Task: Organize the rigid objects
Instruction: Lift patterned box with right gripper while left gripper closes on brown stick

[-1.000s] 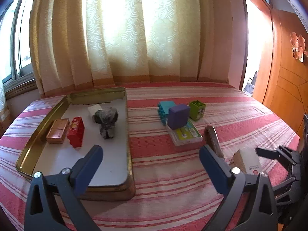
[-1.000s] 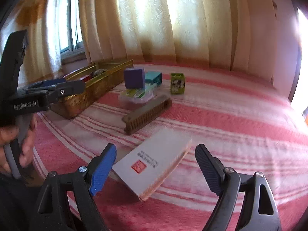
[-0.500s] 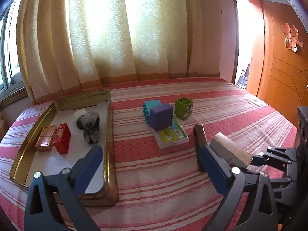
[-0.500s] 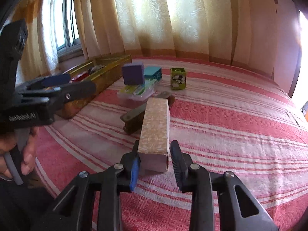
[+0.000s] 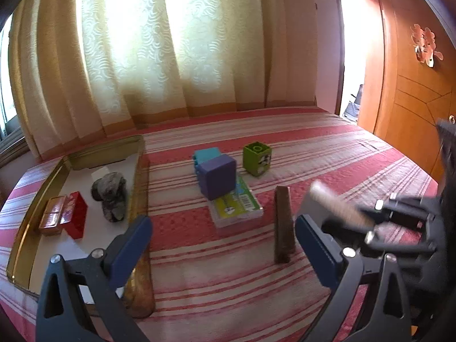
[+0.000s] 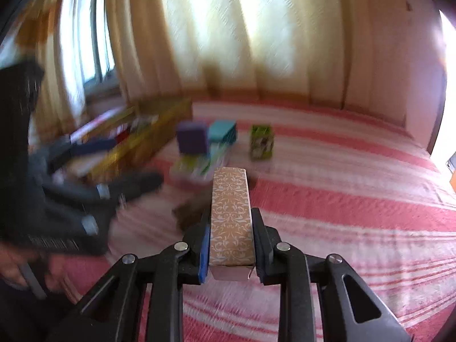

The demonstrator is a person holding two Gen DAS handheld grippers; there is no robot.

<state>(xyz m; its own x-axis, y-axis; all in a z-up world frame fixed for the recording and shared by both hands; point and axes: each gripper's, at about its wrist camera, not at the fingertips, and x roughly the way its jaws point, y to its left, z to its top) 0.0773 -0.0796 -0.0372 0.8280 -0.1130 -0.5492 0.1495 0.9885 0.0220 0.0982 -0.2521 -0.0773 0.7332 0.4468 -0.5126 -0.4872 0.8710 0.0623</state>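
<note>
My right gripper [image 6: 230, 228] is shut on a tan patterned box [image 6: 230, 213] and holds it above the striped bed; the box also shows blurred in the left wrist view [image 5: 339, 206]. My left gripper [image 5: 222, 245] is open and empty, low over the bed beside the gold tray [image 5: 139, 176]. The tray holds a red box [image 5: 74, 216], an orange box [image 5: 52, 218] and a grey stone [image 5: 111, 196]. On the bed lie a purple cube [image 5: 218, 179], a teal block [image 5: 206, 155], a green block [image 5: 256, 158], a clear flat case [image 5: 236, 206] and a brown bar [image 5: 282, 222].
The bed has a red and white striped cover [image 5: 327, 154]. Curtains [image 5: 171, 51] hang behind it and a wooden door [image 5: 413, 114] stands at the right. The left gripper shows blurred in the right wrist view [image 6: 85, 199].
My right gripper closed on the tan box and lifted it off the bed, moving left. My left gripper shifted right, so the tray slid leftward in its view.
</note>
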